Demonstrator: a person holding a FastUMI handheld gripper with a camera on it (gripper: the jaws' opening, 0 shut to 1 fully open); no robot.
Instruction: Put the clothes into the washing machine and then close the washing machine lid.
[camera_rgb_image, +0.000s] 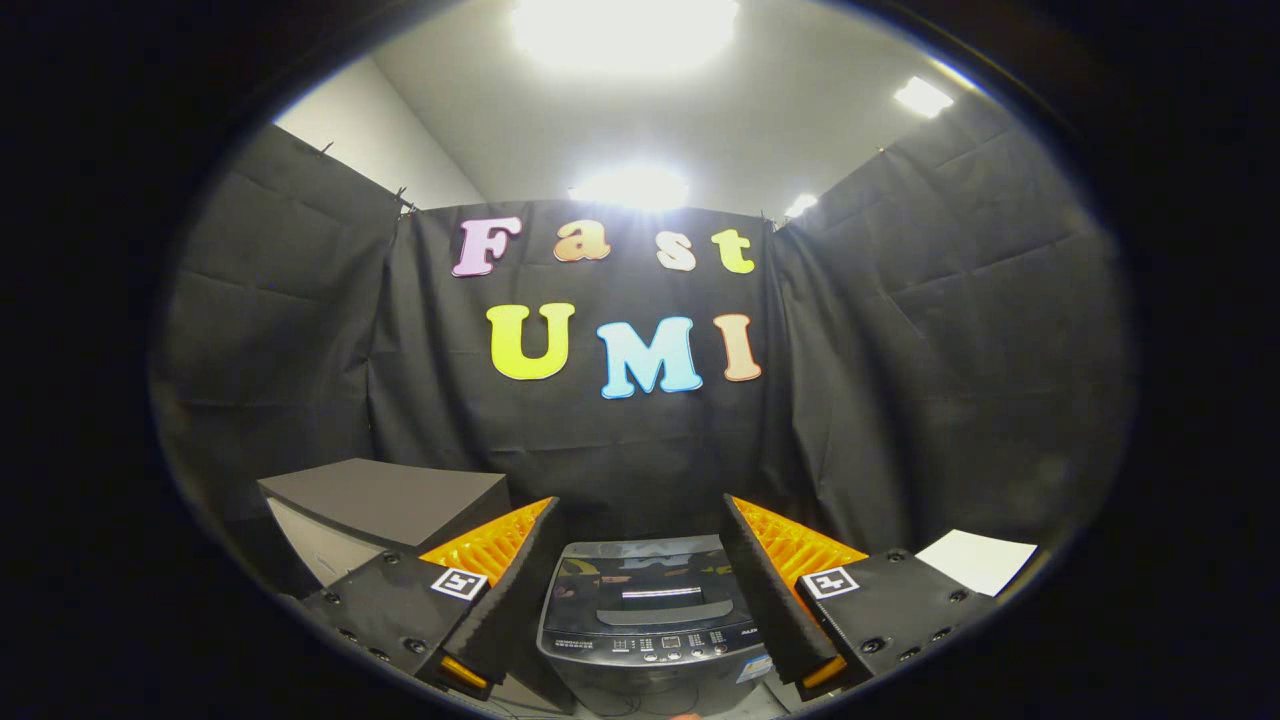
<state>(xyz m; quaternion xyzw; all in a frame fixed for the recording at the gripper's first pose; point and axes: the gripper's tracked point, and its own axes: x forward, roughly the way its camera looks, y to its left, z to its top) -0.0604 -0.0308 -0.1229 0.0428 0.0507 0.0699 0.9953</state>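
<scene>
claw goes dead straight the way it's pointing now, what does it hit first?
Likely the booth's black cloth wall, above the washing machine. The open claw frames the machine's shut lid, but it seems to sit below the line. Depth is unclear.

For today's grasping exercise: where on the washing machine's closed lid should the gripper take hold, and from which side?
Probably the curved handle recess near the lid's front edge, above the control panel. Come from the front and lift; the open gripper frames the washing machine.
</scene>
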